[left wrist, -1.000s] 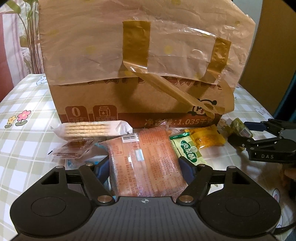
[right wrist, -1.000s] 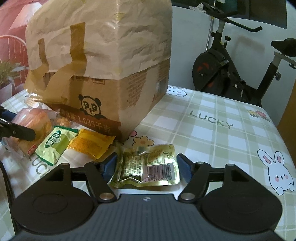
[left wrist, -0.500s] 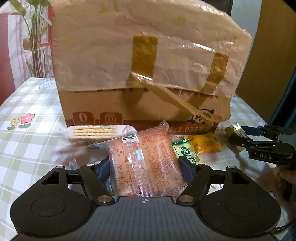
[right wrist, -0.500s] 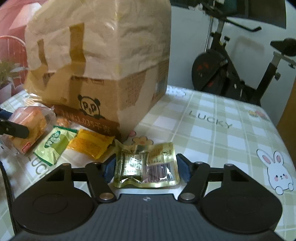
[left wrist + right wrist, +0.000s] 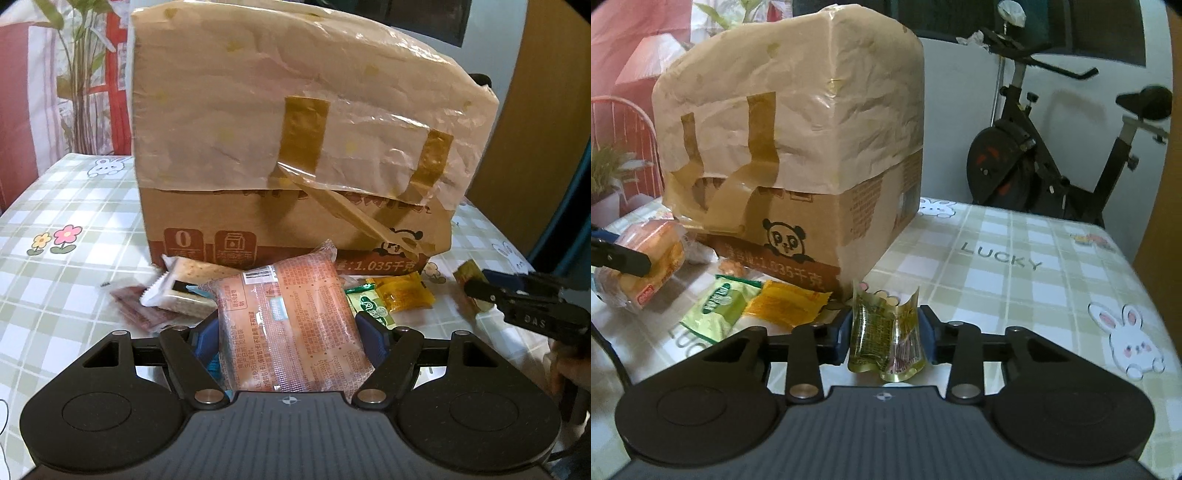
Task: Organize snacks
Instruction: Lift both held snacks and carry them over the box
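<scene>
My left gripper point(image 5: 290, 336) is shut on an orange bread packet point(image 5: 291, 325) and holds it above the table in front of the big cardboard box point(image 5: 295, 158). My right gripper point(image 5: 884, 334) is shut on a small gold foil packet point(image 5: 884, 336), which is squeezed and buckled between the pads. In the left wrist view the right gripper point(image 5: 491, 288) shows at the right with the gold packet point(image 5: 467, 273). A cracker pack point(image 5: 184, 284), a dark red packet point(image 5: 144, 310), a green packet point(image 5: 369, 306) and a yellow packet point(image 5: 404, 293) lie on the table by the box.
The box point(image 5: 798, 155) stands on a green checked tablecloth point(image 5: 1015, 266), paper-wrapped and taped on top. An exercise bike point(image 5: 1052, 162) stands behind the table's far right. A plant point(image 5: 77, 92) and red furniture stand at the far left.
Both grippers have risen with their packets. The right gripper has closed and crumpled the gold packet. The cracker pack has shifted and tilted.
</scene>
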### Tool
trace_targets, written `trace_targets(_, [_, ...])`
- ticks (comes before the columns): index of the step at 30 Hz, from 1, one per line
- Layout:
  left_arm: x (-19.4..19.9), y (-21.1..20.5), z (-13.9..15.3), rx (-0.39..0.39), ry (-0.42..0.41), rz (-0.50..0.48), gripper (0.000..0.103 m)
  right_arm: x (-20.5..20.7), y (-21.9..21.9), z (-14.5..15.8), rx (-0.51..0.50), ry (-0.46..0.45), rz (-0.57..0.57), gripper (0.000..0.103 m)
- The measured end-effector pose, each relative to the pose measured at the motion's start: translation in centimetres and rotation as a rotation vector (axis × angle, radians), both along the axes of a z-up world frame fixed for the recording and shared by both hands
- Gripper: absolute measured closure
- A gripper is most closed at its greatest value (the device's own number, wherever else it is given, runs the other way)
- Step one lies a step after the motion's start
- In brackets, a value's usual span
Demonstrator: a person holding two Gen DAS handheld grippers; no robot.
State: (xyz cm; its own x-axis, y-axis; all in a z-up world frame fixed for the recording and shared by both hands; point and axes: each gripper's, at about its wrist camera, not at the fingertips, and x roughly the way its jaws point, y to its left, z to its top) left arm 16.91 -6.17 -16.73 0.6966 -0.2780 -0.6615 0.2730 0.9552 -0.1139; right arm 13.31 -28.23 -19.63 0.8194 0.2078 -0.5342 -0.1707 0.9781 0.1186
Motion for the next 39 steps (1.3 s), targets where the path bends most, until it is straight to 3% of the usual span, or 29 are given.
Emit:
trace_targets(7, [-0.4, 1.0, 0.8, -0.023, -0.013, 0.02, 0.026, -1.9, 1.0, 1.4, 0.07, -0.014, -0.008, 0.064])
trace_targets(22, [-1.4, 3.9, 5.5, -0.035, -0.127, -0.016, 0.026, -4.6, 5.3, 7.9, 0.045, -0.148, 0.091, 0.064])
trace_targets(32, [-1.0, 4.9, 11.2, -0.083, -0.257, -0.067, 0.026, -5.1, 6.2, 13.9, 0.087, -0.286, 0.111, 0.064])
trace_targets(39, [1.2, 3.8, 15.3, -0.071, -0.369, -0.099, 0.026, -2.9, 6.2, 18.0, 0.098, -0.37, 0.124, 0.064])
